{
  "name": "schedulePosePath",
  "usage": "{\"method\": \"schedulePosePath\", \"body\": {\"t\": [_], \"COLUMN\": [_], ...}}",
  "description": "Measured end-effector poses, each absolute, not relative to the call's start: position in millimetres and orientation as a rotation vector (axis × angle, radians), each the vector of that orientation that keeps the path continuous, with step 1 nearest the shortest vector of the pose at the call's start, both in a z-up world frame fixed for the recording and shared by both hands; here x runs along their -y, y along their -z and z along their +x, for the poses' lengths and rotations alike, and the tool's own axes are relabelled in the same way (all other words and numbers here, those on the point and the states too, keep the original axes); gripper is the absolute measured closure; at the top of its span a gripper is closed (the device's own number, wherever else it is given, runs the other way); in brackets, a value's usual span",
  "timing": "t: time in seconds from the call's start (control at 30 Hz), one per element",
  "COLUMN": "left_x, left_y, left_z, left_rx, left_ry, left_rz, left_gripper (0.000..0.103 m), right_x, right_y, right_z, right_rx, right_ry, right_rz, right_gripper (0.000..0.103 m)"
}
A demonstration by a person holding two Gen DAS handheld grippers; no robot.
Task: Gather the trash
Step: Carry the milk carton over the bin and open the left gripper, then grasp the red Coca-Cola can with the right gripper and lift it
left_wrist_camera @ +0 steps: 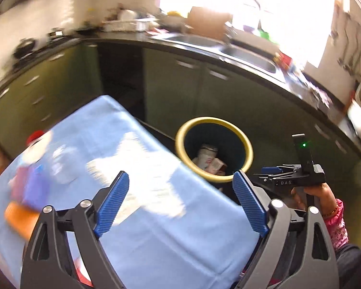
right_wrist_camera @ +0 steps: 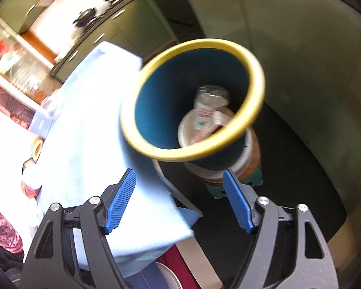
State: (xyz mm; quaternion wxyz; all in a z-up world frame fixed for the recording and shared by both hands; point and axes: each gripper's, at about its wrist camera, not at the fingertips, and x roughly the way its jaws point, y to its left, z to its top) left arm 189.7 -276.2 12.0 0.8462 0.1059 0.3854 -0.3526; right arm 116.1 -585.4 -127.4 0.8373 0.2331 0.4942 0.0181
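Observation:
A dark blue bin with a yellow rim stands just off the corner of a table draped in light blue cloth. Inside it lie a crushed white container and a small carton. My left gripper is open over the table's corner, short of the bin, with nothing between its fingers. The right gripper is also open and empty, just below the bin's near rim. On the cloth sit blurred items: a red-capped thing, an orange thing, a clear glass and a paper cup.
A dark kitchen counter with a steel sink curves behind, over green cabinets. The bin rests on a low teal stool above a dark floor. A hand in a pink sleeve holds the other gripper at the right.

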Motion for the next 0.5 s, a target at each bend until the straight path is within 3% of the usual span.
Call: {"method": "schedulePosePath", "body": {"t": [0.5], "left_x": [20], "left_y": [-2], "left_z": [129], "left_rx": [-0.73], "left_ry": [0.271], "left_rz": [0.005], "left_gripper": [0.006], "right_x": [367], "right_y": [89], "right_z": [179], "right_rx": [-1.066], "right_ry": [-0.511], "right_rz": [0.081], "right_gripper": [0.031]}}
